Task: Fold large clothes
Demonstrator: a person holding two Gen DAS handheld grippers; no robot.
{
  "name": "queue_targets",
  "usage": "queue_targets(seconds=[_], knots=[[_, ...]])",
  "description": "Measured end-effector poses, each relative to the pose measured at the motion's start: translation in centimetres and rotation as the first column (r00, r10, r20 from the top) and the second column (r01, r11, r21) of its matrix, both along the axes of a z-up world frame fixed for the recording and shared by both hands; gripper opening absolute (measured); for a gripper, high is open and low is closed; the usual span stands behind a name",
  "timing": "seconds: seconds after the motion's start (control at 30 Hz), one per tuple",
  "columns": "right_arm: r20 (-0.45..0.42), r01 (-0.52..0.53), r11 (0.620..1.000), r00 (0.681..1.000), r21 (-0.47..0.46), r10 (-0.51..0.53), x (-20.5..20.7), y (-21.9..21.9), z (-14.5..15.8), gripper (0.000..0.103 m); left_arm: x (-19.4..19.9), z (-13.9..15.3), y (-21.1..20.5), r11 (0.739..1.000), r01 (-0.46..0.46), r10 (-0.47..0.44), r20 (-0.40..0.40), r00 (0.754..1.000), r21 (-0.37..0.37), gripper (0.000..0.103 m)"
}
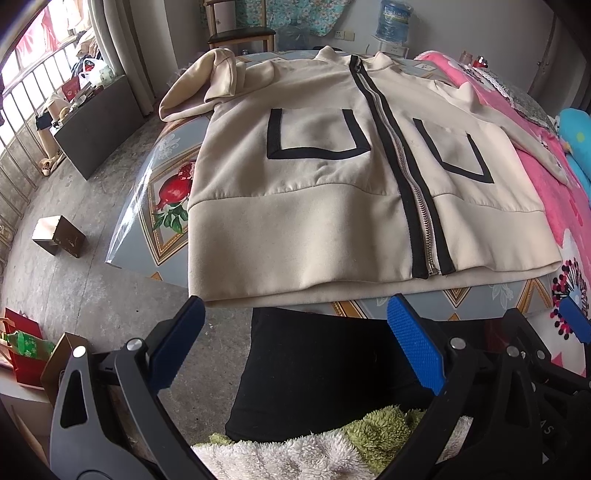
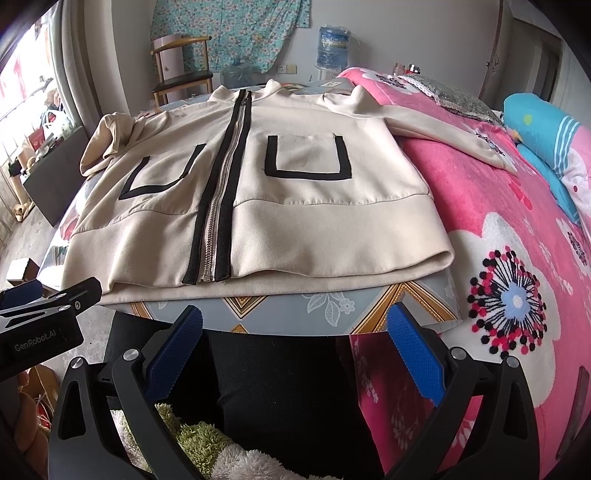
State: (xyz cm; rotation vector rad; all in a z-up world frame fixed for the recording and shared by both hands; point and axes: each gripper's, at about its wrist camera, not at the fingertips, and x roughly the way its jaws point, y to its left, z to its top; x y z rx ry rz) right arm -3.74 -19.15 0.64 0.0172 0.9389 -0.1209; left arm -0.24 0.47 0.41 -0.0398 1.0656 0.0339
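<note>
At the bottom of the left wrist view we are holding the left gripper (image 1: 295, 325) with its blue pads (image 1: 413, 343) spread wide apart and nothing between them. The right gripper (image 2: 295, 328) is sitting the same way at the bottom of its own view, jaws wide and empty, and the left one is showing at the lower left edge there. Both are hanging short of the table (image 1: 369, 304), not touching any cloth.

Just beyond the fingertips, across the middle of both frames, the jacket (image 1: 332, 206) is lying flat and face up on the table, zipped shut, hem toward us and collar toward the top of the frame. Its hem is running along the near table edge. Two black-trimmed pockets are sitting either side of the zipper (image 1: 402, 177).

In the upper left of the left view, one sleeve (image 1: 199, 88) is lying bunched and drooping over the table edge. In the upper right of the right view, the other sleeve (image 2: 450, 140) is stretching out onto the pink blanket (image 2: 480, 206).

Farther back, at the top of the frames, a chair (image 1: 240, 33) and a water bottle (image 1: 395, 20) are standing by the wall.
</note>
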Motion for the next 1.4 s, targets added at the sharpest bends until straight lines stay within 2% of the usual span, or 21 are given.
queue_targets(seconds=[1.07,1.4], knots=[[-0.001,-0.004,1.0,1.0,-0.004,0.004,0.0,0.1,0.0,0.097,0.1,-0.5,0.3,1.0,-0.01,0.01,-0.004,1.0,0.013,0.096],[-0.018,-0.02,1.0,1.0,0.009,0.02,0.8,0.2,-0.4,0.097,0.9,-1.3,0.8,1.0,-0.015,0.015,-0.018,1.0,-0.009,0.096]])
